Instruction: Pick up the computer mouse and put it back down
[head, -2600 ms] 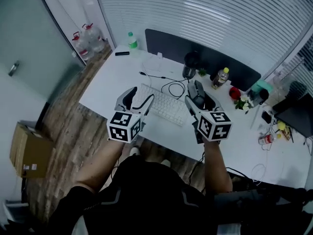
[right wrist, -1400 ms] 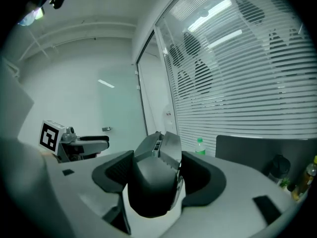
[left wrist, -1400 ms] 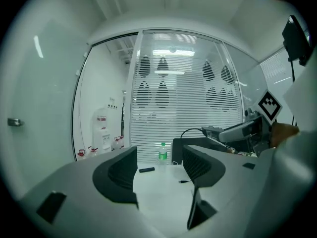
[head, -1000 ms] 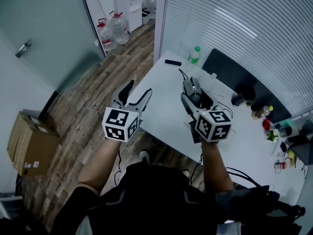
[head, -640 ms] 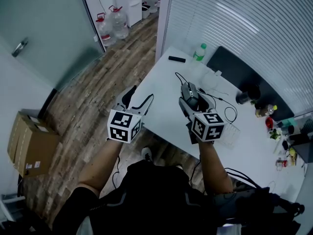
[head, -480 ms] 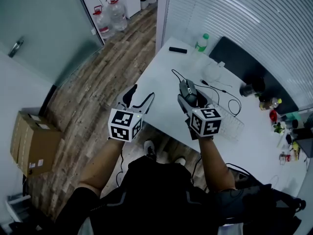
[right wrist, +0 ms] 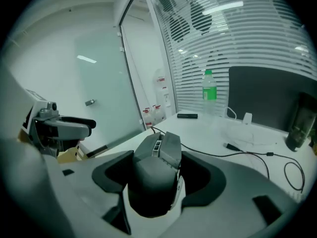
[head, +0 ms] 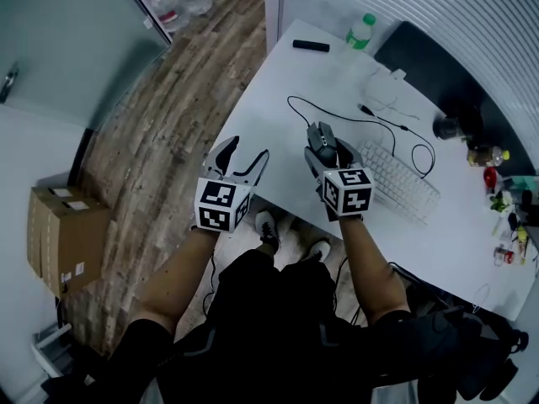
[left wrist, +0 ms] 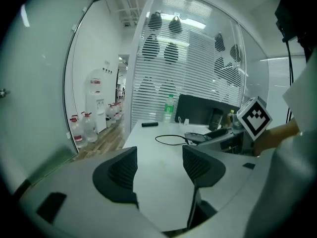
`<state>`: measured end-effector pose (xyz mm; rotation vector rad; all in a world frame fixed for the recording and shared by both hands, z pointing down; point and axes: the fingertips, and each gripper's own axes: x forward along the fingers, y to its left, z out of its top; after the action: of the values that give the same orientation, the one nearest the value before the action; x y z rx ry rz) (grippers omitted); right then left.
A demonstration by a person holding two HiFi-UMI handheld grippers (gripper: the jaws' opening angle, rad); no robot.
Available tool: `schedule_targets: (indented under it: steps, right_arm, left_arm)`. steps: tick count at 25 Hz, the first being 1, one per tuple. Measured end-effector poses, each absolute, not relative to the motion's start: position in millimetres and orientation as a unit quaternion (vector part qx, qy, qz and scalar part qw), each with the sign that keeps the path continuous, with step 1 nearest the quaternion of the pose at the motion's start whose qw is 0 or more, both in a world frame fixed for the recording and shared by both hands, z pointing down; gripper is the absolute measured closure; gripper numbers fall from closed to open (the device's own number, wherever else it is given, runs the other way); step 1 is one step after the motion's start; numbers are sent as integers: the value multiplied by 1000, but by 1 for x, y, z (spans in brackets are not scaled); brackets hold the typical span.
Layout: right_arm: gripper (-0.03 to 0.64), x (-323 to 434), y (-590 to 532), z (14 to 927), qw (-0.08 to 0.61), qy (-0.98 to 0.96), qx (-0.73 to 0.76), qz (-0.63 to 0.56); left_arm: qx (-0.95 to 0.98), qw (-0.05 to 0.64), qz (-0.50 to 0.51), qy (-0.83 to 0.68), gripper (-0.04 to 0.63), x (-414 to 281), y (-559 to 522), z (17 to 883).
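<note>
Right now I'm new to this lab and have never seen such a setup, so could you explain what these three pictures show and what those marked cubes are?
No robot here: a person holds a two-jaw gripper in each hand, and each marked cube is part of its gripper. The top-down picture comes from a camera on the person's head. The other two come from cameras riding on the grippers, looking along their jaws. On the white desk are a keyboard, cables and a bottle. The right gripper is closed on a dark mouse. The left gripper is open and empty.
</note>
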<state>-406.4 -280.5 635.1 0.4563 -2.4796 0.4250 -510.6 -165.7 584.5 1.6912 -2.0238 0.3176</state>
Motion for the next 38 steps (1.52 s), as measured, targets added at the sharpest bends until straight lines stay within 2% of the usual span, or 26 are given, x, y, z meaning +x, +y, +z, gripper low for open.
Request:
schedule_targets:
  steps: [11, 17, 25, 38]
  right_arm:
    - [321, -412, -308, 712, 344, -898, 204, 182]
    - [322, -421, -315, 735, 352, -885, 225, 204]
    - [322, -427, -320, 740, 353, -885, 236, 192]
    - [298, -430, -317, 742, 368, -890, 215, 163]
  left_arm:
    - [613, 278, 145, -725, 295, -519, -197, 659]
    - [613, 299, 156, -714, 295, -515, -206, 687]
    - [609, 323, 145, -710, 295, -517, -206, 699]
    - [616, 316, 155, -705, 295, -507, -202, 695]
